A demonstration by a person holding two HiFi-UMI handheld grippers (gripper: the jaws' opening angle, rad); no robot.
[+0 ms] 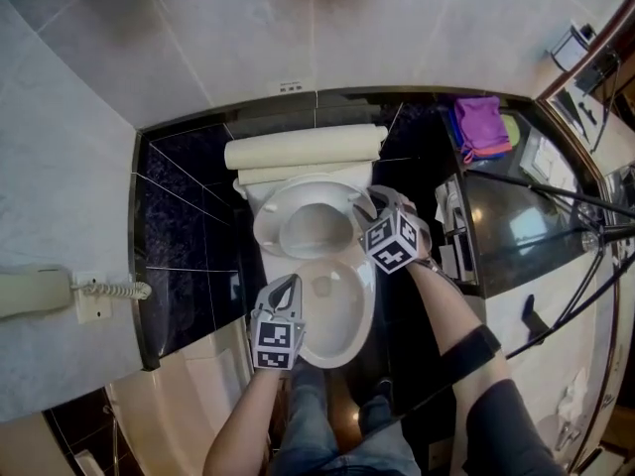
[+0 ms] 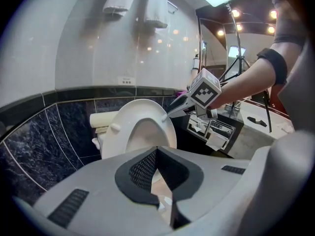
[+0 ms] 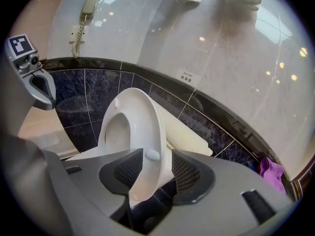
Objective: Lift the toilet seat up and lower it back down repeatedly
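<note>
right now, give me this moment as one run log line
seat part raised, short of lid | right tool open, astride seat rim | left tool shut, empty

Head view overhead, gripper views low, close (sharing toilet seat)

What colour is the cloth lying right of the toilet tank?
Purple; the cloth shows best in the head view.

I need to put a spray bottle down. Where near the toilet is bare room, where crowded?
Bare: the white counter around the black handle, and the dark tiles left of the bowl. Crowded: near the purple cloth and tripod legs; the right gripper straddles the raised seat.
</note>
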